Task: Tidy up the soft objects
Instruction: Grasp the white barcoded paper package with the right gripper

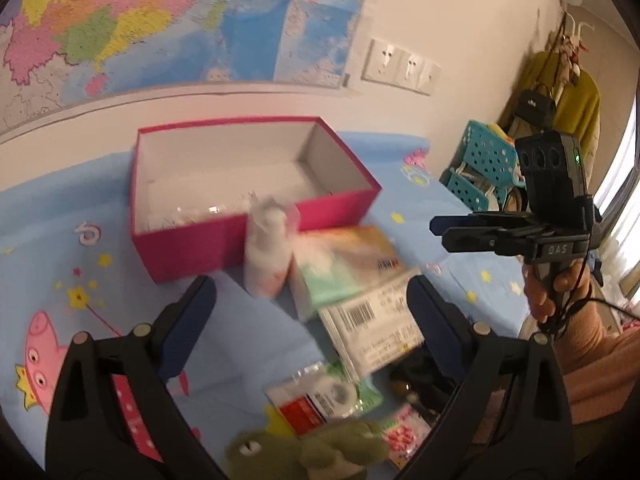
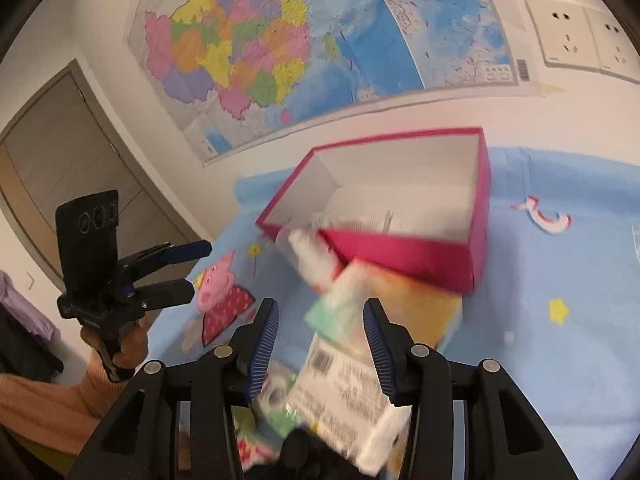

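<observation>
A blue cartoon sheet (image 1: 460,240) lies under a wall map (image 1: 160,20). Both grippers gape, holding nothing. Beyond the left gripper (image 1: 312,304) sits the pink box (image 1: 224,248); only this view shows the green plush (image 1: 320,452). The right gripper (image 2: 320,340) frames a labelled packet (image 2: 340,380).

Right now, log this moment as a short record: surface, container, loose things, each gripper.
surface: blue cartoon-print sheet
container: pink box, lid off, white inside, clear wrapping at its near wall
loose things: white bottle-shaped pack against the box front; tissue pack beside it; barcode packet; green plush toy nearest the left camera
left gripper: jaws wide apart, nothing between the pads
right gripper: jaws apart above the barcode packet, pads not pressing it
background: wall map; teal baskets
</observation>
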{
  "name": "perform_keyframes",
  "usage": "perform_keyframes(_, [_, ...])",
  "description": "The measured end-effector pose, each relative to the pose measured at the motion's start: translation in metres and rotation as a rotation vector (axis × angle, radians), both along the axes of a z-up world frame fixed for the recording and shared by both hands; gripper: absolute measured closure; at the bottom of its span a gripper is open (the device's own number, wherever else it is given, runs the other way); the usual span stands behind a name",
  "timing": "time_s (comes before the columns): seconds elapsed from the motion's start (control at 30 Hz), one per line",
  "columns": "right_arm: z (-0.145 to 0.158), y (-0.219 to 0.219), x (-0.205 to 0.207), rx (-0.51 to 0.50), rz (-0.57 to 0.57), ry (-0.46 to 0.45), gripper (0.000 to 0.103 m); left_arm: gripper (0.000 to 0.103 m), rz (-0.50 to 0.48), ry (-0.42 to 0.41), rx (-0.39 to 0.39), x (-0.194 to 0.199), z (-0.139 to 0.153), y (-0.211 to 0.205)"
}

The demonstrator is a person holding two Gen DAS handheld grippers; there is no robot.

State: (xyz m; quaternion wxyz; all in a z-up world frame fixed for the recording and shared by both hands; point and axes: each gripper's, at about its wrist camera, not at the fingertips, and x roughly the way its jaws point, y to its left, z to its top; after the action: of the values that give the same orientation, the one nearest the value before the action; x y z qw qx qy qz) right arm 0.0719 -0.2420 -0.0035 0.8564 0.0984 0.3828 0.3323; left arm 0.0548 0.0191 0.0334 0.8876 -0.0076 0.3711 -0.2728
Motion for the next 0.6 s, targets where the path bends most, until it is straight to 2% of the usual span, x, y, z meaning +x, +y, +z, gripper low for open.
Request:
perform_keyframes(0.27, [-0.039, -0.015, -0.029, -0.042, -0.045, 0.08, 0.053, 0.007, -0.049, 0.062, -0.032, -0.029, -0.024, -0.01])
perform_keyframes(0.6, [-0.078, -0.022, -0.02, -0.03, -0.093, 0.173, 0.052, 0.007, -0.105, 0.229, -0.04, -0.01, -0.062, -0.039])
